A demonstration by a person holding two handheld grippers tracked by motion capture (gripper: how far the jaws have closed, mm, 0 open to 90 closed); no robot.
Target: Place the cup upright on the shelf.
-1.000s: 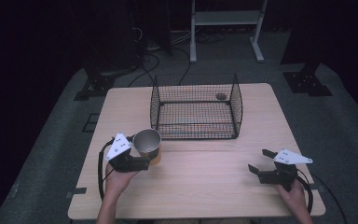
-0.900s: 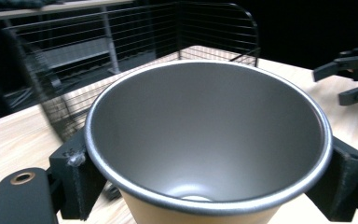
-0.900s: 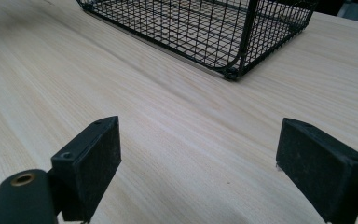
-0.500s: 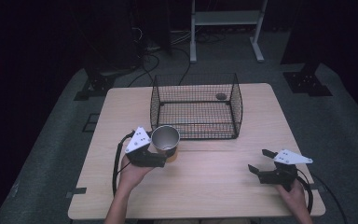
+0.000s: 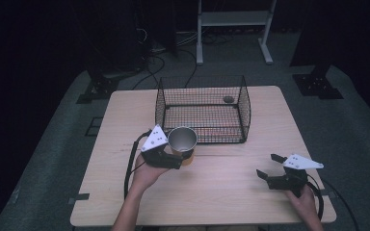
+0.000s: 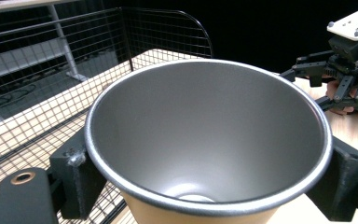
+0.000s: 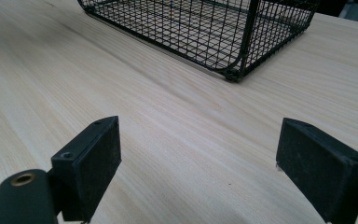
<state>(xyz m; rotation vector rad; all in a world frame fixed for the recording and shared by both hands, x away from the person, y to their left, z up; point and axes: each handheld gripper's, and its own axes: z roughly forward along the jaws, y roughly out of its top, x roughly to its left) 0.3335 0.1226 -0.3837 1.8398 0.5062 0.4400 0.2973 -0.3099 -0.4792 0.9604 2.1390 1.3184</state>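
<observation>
Clamping a tapered metal cup (image 5: 182, 139) with a matte grey inside, the left gripper (image 5: 172, 155) holds it just before the black wire basket (image 5: 243, 103). Its tan outer wall looks like card, perhaps. The right gripper (image 5: 265, 166) rests spread on pale woodgrain table (image 5: 221, 192).

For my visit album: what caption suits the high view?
A person's left gripper holds a metal cup beside a wire basket; right gripper open.

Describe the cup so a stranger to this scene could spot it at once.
Start at the black wire basket in the middle of the wooden table. Just in front of its near-left corner, the left gripper holds the cup upright. It is the scene's one round, shiny metal-lined thing, with a tan outside.
</observation>
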